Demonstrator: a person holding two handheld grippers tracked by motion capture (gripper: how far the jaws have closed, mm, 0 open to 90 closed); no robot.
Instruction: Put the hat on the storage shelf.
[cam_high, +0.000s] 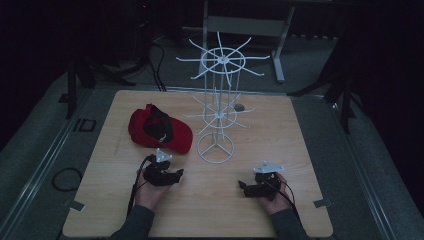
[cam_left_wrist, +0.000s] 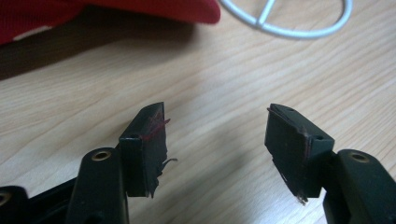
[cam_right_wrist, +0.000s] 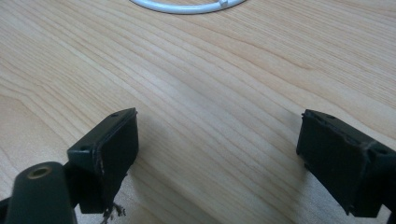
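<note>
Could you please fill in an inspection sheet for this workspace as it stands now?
Surface: wooden table, pale grain, flat, tape tabs at its near corners.
Job's things: red cap lying on the table left of the white wire rack; the rack stands upright on its ring base, hooks bare.
Clutter: one small dark thing beside the rack, too small to identify.
Grippers: left gripper and right gripper low over the table, jaws open, nothing between them.
Cables: one trails from each gripper; a black loop lies off the table's left side.
Surroundings: dark room, grey floor, a frame's legs behind the table.
</note>
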